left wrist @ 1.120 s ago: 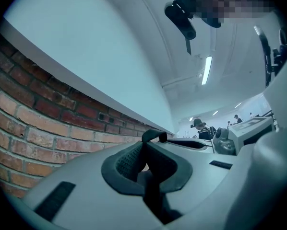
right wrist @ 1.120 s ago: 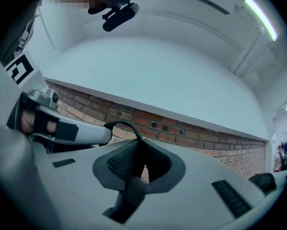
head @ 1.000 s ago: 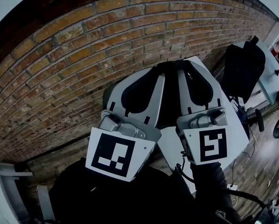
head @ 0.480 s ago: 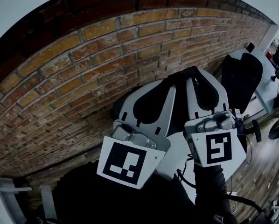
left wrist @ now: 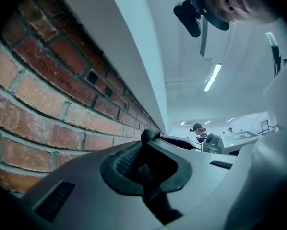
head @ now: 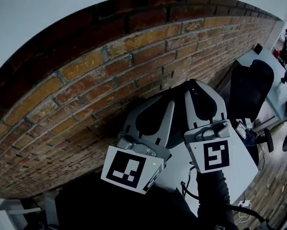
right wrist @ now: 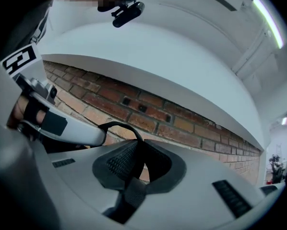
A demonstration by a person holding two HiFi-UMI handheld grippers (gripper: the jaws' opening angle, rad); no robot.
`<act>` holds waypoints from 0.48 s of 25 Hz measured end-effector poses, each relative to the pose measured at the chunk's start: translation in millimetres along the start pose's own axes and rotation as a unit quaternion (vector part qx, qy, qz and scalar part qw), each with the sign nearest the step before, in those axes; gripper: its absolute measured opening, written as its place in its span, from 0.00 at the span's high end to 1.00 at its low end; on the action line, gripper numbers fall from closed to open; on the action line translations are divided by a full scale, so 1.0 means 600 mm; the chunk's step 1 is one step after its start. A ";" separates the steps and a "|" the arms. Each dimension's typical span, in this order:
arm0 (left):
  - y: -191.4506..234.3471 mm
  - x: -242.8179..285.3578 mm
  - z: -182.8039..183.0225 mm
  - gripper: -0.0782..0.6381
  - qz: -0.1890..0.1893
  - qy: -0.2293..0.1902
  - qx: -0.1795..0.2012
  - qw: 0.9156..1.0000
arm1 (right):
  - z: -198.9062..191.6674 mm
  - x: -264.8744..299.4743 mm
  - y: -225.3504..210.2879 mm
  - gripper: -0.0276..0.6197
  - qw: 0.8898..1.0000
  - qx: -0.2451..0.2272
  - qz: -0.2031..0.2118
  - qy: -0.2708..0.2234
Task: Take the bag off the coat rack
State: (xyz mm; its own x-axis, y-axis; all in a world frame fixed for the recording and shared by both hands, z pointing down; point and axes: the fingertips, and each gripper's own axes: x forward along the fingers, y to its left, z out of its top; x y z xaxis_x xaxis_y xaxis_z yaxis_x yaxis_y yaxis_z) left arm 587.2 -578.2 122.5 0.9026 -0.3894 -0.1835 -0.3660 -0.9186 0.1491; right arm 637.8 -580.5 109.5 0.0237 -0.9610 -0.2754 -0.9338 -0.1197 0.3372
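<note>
The grey plastic left hand-held gripper (head: 170, 101) and right hand-held gripper (head: 191, 86) have black bumpy pads (left wrist: 122, 160). The left white cube (head: 132, 169) and right white cube (head: 215, 155) show black squares. The long sleeve (head: 213, 200) is dark.

Count coming in. Grippers: two, left gripper (head: 166, 101) and right gripper (head: 192, 84). Marker cubes: two, left cube (head: 126, 169), right cube (head: 215, 155). Black strap (right wrist: 115, 126): one. Brick wall (head: 110, 71): one. Black chair (head: 249, 90): one. White table (head: 242, 169): one. Person (left wrist: 199, 130) far back: one, possibly second, too small to tell.
</note>
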 end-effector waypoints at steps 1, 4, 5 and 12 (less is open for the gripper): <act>0.012 0.009 -0.003 0.85 0.002 0.002 0.005 1.000 | -0.007 0.012 -0.002 0.89 1.000 -0.001 0.000 -0.002; 0.044 0.034 -0.007 0.85 0.008 0.006 0.019 1.000 | -0.024 0.044 -0.008 0.89 1.000 -0.002 0.007 -0.004; 0.052 0.041 -0.008 0.85 0.011 0.006 0.018 1.000 | -0.029 0.053 -0.010 0.89 1.000 -0.001 0.012 -0.005; 0.093 0.075 -0.011 0.84 0.022 0.015 0.014 1.000 | -0.047 0.101 -0.007 0.80 0.998 0.010 0.063 -0.011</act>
State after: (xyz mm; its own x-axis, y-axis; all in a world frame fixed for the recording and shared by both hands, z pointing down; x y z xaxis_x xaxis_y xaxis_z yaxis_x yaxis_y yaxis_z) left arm 608.8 -646.3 129.2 0.8916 -0.4276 -0.1487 -0.4112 -0.9023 0.1293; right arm 653.1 -645.3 116.6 -0.1020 -0.9627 -0.2508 -0.9355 0.0071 0.3532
